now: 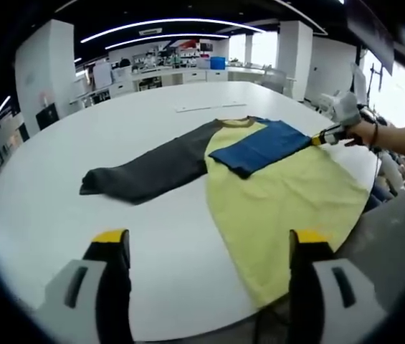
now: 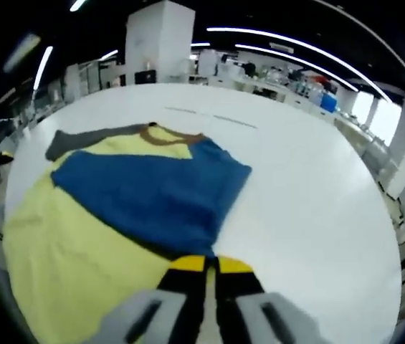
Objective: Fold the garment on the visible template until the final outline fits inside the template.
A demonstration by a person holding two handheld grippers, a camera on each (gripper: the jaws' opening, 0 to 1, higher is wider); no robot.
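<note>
Shirt (image 1: 281, 190) lies flat on the white table (image 1: 145, 107), yellow body toward the near edge. Grey sleeve (image 1: 148, 170) stretched out sideways; blue sleeve (image 2: 152, 193) folded across the chest. Left gripper (image 1: 213, 247) above the table edge, fingers wide apart, holding nothing. Right gripper (image 2: 211, 266) fingers pinched together on the blue sleeve's end.

Large white round table (image 1: 59, 215) in an open laboratory hall; white square pillars (image 2: 158, 43) at twelve o'clock; curved ceiling light strips (image 1: 166, 23) overhead; bright windows (image 1: 263, 49) at one o'clock.
</note>
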